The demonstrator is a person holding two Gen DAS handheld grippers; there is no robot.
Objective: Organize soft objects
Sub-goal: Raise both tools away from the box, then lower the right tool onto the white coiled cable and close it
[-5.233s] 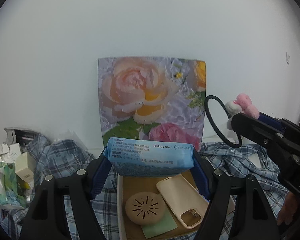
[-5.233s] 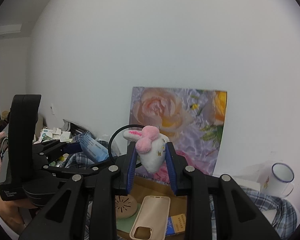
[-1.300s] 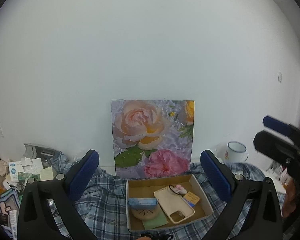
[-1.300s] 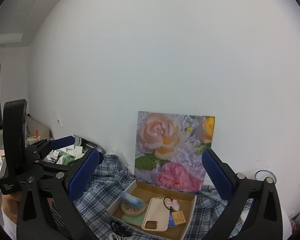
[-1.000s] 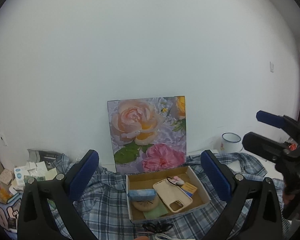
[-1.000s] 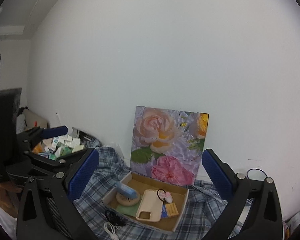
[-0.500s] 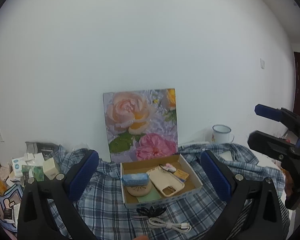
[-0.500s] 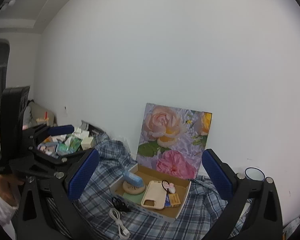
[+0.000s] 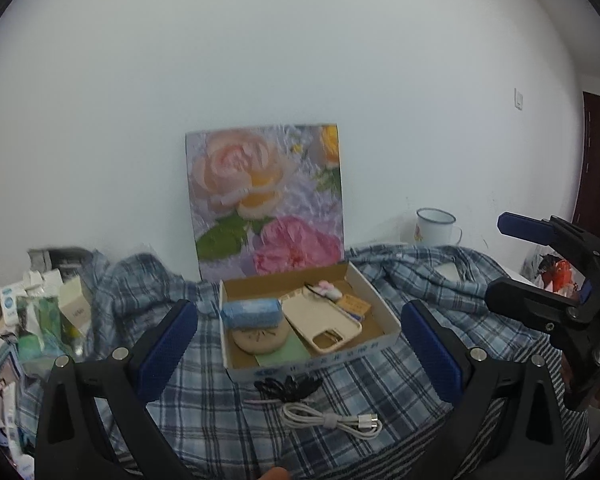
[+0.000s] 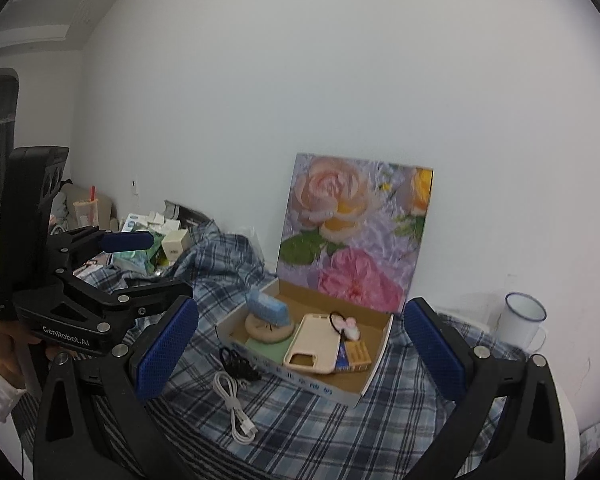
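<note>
- Left wrist view: the left gripper (image 9: pixel 300 344) is hanging with its blue pads spread wide and nothing between them, back from the cardboard box (image 9: pixel 379 300) lying on the plaid cloth (image 9: pixel 419 280).
- Inside the box, the blue tissue pack (image 9: pixel 251 313) is sitting at the left end on a round tan disc (image 9: pixel 260 338); the beige phone case (image 9: pixel 321 322) is lying in the middle, and the pink plush hair tie (image 9: pixel 327 290) is resting toward the back, just beyond the case.
- In front of the box, a white cable (image 9: pixel 331 420) and a black cord (image 9: pixel 288 385) are lying on the cloth; the flower painting (image 9: pixel 266 196) is leaning behind the box.
- Right wrist view: the right gripper (image 10: pixel 300 344) is likewise gaping wide and carrying nothing, back from the box (image 10: pixel 375 360).
- The hair tie (image 10: pixel 347 326) is lying in the box beside the phone case (image 10: pixel 313 344); a white mug (image 10: pixel 521 322) is standing right of the box.
</note>
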